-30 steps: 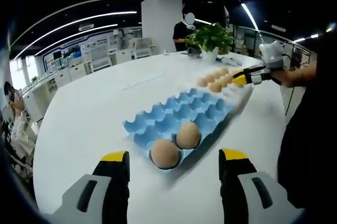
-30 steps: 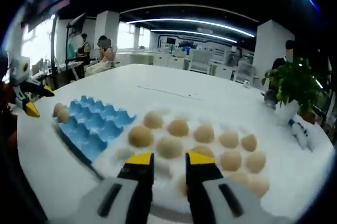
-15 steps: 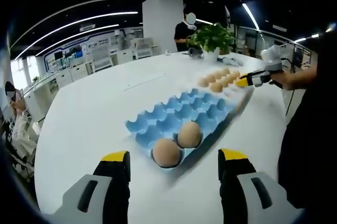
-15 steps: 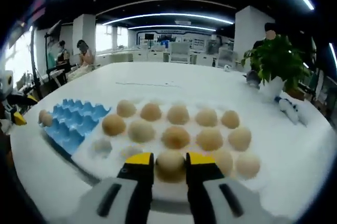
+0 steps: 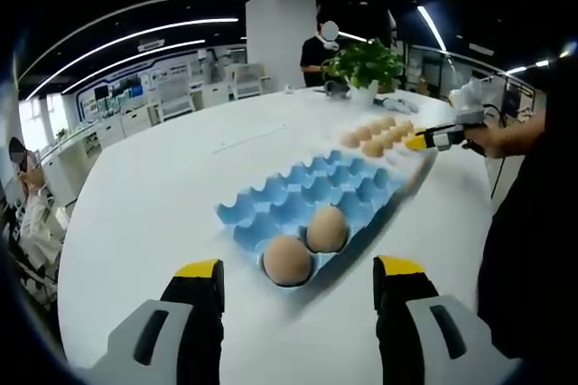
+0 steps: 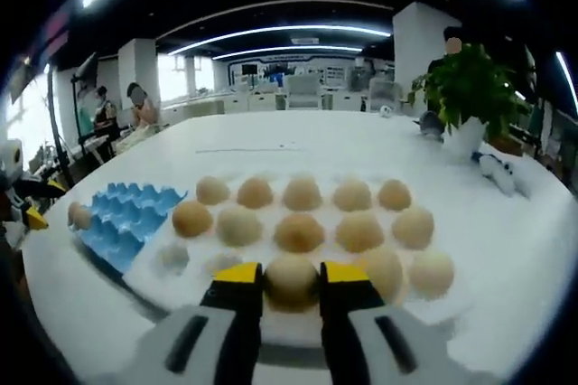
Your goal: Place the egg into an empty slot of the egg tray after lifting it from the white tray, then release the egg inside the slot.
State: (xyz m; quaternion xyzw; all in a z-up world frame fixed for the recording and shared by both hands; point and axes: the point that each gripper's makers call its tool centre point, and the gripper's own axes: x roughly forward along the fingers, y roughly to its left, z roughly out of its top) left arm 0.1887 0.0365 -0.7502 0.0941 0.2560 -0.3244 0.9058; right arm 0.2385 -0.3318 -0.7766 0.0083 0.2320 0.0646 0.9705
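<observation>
Right gripper (image 6: 290, 278), right gripper view: jaws are standing narrow with an egg (image 6: 291, 280) sitting between the yellow tips, the tips touching its sides. That egg is resting in the near row of the white tray (image 6: 470, 305), not lifted clear as far as can be told. Other eggs are filling the tray in rows beyond it; a couple of slots at the near left are looking bare. The blue egg tray (image 6: 117, 222) is lying just beside the white tray's left end on the white counter (image 6: 298, 145), with one egg showing at its far left edge. A potted plant (image 6: 467, 96) is standing at the far right of the counter.

Left gripper (image 5: 299, 278), left gripper view: jaws are spread wide with nothing between them, hovering over the counter (image 5: 163, 186) just short of the blue egg tray (image 5: 312, 191). Two eggs are sitting in that tray's nearest slots, side by side and nearly touching; the remaining slots are looking bare. Past the tray's far end, the white tray (image 5: 397, 157) with its eggs is showing, and the right gripper (image 5: 417, 141) is reaching over it from the right, held in a person's hand (image 5: 479, 136).
</observation>
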